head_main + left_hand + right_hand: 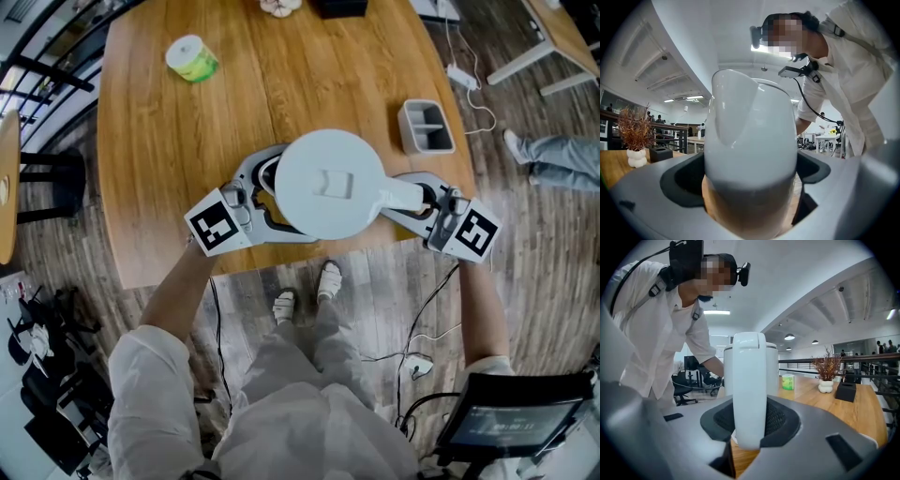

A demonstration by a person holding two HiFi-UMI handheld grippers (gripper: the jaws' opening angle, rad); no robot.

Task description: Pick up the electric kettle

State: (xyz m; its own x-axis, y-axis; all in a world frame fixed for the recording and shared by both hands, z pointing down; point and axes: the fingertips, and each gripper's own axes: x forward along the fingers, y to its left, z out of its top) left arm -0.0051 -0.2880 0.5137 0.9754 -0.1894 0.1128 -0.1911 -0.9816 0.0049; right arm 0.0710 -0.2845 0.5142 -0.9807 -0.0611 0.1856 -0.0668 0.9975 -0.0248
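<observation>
- White, glossy shell: in the head view the electric kettle [328,183] stands at the near edge of the wooden worktop [169,141], lid up. The left tool [267,195] wraps its body from the left, and the right tool [424,200] is on the handle [403,195] at the right.
- Left gripper view: the left tool [750,185] is spread wide, its dark pads [681,183] lying against the round body on both sides, spout side towards the camera. The wall looks stiff but smooth and curved, so I judge it slippery. A squeeze here steadies rather than carries.
- Right gripper view: the right tool [749,427] is drawn narrow onto the flat upright handle, its mesh pads [780,420] touching both faces. The handle is the sound hold, being rigid and straight-sided.
- Weight depends on the water inside, which no view shows. The load probably sits off to one side of the handle, so the kettle may tip spout-down when raised.
</observation>
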